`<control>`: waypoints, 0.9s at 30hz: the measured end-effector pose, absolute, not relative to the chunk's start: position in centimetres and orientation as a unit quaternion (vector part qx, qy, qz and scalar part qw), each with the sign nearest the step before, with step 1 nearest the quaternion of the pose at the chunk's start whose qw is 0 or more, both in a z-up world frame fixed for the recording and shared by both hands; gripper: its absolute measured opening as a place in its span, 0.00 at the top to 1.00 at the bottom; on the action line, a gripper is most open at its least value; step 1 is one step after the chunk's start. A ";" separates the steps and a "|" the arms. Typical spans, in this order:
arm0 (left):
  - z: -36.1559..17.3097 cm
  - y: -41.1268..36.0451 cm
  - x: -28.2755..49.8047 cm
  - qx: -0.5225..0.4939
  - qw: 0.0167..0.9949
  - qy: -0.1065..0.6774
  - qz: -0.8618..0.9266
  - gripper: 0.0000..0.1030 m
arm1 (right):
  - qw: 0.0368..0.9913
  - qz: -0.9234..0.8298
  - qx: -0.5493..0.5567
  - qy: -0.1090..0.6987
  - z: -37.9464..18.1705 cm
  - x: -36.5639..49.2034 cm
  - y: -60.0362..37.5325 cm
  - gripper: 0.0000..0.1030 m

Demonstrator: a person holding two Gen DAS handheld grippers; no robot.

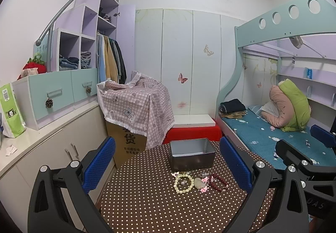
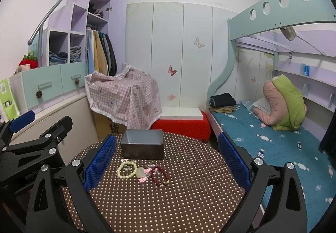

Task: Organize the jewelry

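Note:
A pile of jewelry lies on the brown dotted round table [image 1: 159, 207]: a cream bead bracelet [image 1: 183, 182], a pale stone pendant [image 1: 199, 183], pink bits and a dark red bead bracelet [image 1: 218, 182]. An empty grey metal box [image 1: 192, 154] stands just behind it. The same bracelets [image 2: 126, 168] [image 2: 160, 175] and box [image 2: 142, 147] show in the right wrist view. My left gripper [image 1: 168, 163] is open and empty, above the table short of the pile. My right gripper [image 2: 167, 161] is open and empty, to the right of the left one.
A cardboard box under a pink checked cloth [image 1: 136, 103] stands behind the table on the left, next to a red stool [image 1: 193, 132] with a white board. A cabinet counter [image 1: 42, 138] runs along the left. A bunk bed [image 1: 283, 138] is on the right.

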State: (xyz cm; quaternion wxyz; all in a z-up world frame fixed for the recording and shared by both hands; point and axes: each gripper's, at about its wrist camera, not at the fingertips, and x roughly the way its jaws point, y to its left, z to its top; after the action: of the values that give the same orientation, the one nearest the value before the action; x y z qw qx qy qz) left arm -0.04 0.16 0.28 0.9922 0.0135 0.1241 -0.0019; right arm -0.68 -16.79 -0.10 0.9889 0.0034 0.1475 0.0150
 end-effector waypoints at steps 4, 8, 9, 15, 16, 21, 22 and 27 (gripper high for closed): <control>0.3 0.2 -0.1 0.014 0.992 0.125 -0.002 0.07 | 0.989 0.015 0.003 0.150 -0.5 -0.8 -16.8 0.09; 0.4 0.4 -0.1 0.012 0.992 0.126 -0.002 0.07 | 0.988 0.016 0.003 0.151 -0.5 -0.8 -16.8 0.09; 0.4 0.3 -0.1 0.012 0.992 0.126 -0.002 0.07 | 0.988 0.016 0.003 0.151 -0.5 -0.8 -16.8 0.09; 0.1 0.2 -0.1 0.013 0.992 0.128 -0.002 0.07 | 0.988 0.014 0.004 0.154 -0.6 -0.9 -16.8 0.09; 0.1 0.2 0.0 0.013 0.991 0.130 -0.002 0.07 | 0.988 0.014 0.004 0.155 -0.6 -0.9 -16.9 0.09; 0.0 0.0 0.3 0.015 0.991 0.134 0.000 0.07 | 0.987 0.014 0.005 0.160 -0.6 -0.6 -17.3 0.09; 0.0 0.0 0.3 0.016 0.991 0.133 0.000 0.07 | 0.987 0.015 0.006 0.160 -0.6 -0.5 -17.4 0.09; -0.2 -0.1 0.8 0.018 0.990 0.138 0.003 0.07 | 0.986 0.017 0.008 0.168 -0.7 0.2 -17.4 0.09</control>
State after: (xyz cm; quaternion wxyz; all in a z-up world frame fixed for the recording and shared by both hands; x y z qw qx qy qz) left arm 0.83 -0.11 -0.23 0.9903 0.0182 0.1379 0.0027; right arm 0.17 -17.45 -0.74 0.9856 0.0075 0.1681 0.0166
